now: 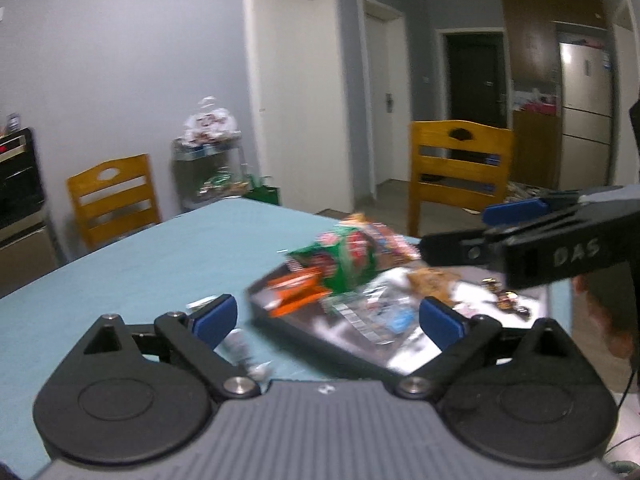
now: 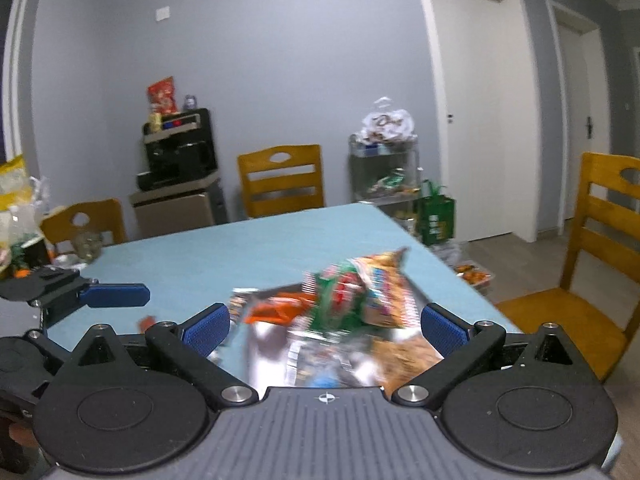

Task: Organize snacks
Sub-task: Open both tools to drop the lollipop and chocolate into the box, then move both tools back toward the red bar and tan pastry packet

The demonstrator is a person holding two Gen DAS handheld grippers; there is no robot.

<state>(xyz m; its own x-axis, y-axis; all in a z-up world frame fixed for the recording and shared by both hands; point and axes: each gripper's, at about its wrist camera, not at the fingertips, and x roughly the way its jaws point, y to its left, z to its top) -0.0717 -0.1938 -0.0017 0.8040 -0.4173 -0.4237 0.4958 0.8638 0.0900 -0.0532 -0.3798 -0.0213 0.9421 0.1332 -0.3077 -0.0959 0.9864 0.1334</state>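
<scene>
A dark tray (image 1: 316, 334) on the light blue table holds a blurred pile of snack packets: a green and red bag (image 1: 344, 256), an orange packet (image 1: 296, 290), clear wrappers and small sweets. My left gripper (image 1: 328, 316) is open and empty, its blue pads either side of the tray's near corner. A small silver wrapped snack (image 1: 240, 350) lies on the table under its left finger. My right gripper (image 2: 325, 326) is open and empty, just above the same pile (image 2: 352, 300). Each gripper shows in the other's view, the right one (image 1: 516, 220) and the left one (image 2: 112, 295).
The blue table (image 1: 152, 264) stretches left and back. Wooden chairs (image 1: 460, 172) (image 1: 114, 196) stand around it. A shelf cart with bagged snacks (image 2: 386, 160) stands by the wall, a black appliance (image 2: 180, 148) on a cabinet to the left. Clutter sits at the table's left end (image 2: 20, 248).
</scene>
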